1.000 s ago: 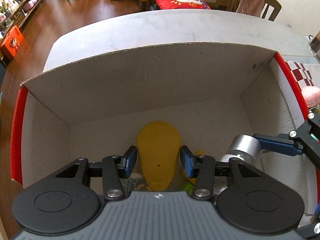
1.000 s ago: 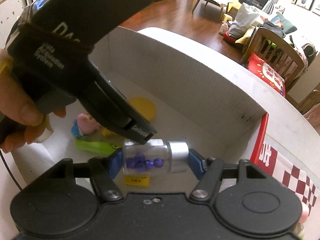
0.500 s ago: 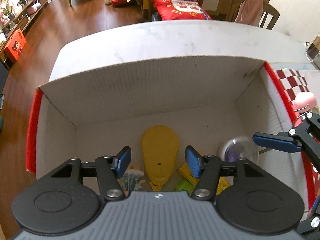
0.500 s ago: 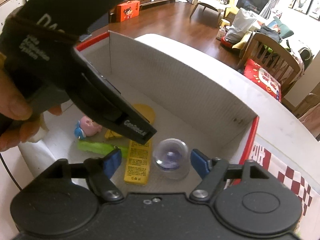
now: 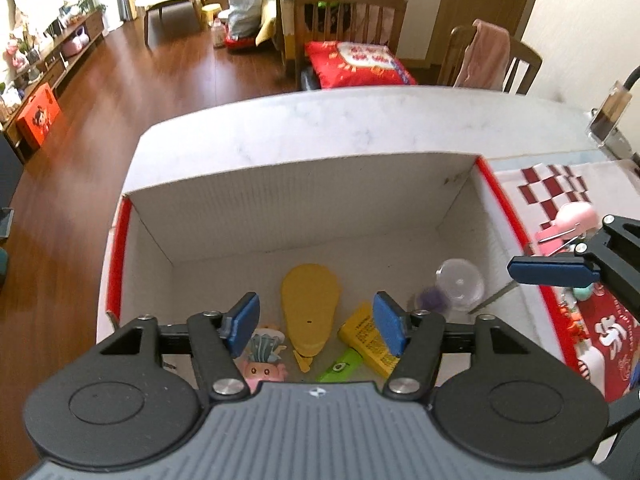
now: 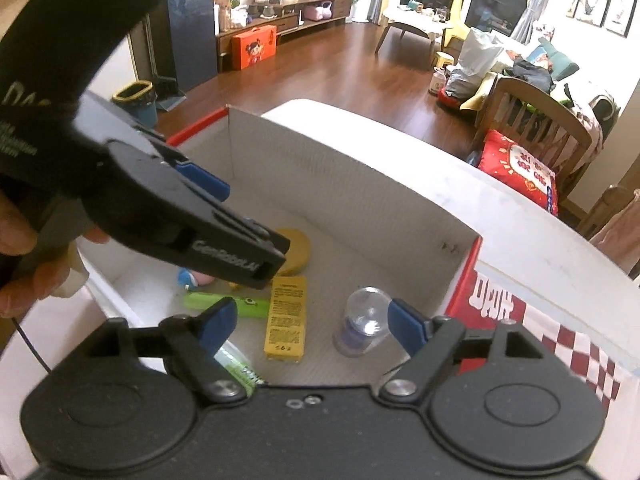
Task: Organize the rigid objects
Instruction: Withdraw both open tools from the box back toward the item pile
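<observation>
A white cardboard box with red edges sits on the table. Inside lie a yellow oval case, a yellow rectangular packet, a green toy, a pink doll and a clear jar with purple beads. My left gripper is open and empty above the box. My right gripper is open and empty above the jar.
A red-and-white checked cloth lies right of the box, with a pink toy and small items on it. Wooden chairs with a red cushion stand beyond the table's far edge. The left tool and hand fill the left of the right wrist view.
My right gripper opened and let the bead jar drop into the box, where it now lies. Both grippers have risen and pulled back from the box.
</observation>
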`<state>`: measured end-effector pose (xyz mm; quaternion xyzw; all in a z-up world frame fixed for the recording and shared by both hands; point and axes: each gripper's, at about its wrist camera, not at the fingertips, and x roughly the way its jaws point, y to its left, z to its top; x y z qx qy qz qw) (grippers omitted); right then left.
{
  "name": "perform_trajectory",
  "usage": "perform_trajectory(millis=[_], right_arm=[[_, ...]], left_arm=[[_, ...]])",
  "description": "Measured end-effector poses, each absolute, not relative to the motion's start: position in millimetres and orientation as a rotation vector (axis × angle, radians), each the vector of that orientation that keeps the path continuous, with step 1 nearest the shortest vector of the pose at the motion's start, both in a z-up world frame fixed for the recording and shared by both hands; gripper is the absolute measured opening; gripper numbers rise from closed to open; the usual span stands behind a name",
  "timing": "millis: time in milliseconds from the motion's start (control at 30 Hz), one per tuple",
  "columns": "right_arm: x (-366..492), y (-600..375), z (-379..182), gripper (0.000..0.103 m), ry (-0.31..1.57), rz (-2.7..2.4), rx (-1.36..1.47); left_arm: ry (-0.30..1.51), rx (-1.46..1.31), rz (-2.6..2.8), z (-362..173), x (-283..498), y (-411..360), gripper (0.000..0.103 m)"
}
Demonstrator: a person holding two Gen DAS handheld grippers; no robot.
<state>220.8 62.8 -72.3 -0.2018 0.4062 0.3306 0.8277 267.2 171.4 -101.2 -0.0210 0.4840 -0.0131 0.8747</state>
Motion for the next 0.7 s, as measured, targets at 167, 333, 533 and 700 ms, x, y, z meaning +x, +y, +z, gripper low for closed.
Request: perform_trajectory(millis=[167,333,533,700], right_arm=[[213,45,-57,0.086,0.842,0.699,-0.392],[211,22,-40,0.090,0.829,0.698,-0.331],[204,-9,-21,0.094,0.816,0.711,-0.252],[195,-34,-14,0.097,0.778,0.707,-0.245]], left_arm=[[0.960,-0.064,-0.038,-83,250,167,0.066],[0.918,-0.065,-0.050,-68,231,156,0.066],[0.872,-0.084,-0.067,-52,211,142,0.066],[0.840,-0.108,-0.080,-41,196,127,0.066]])
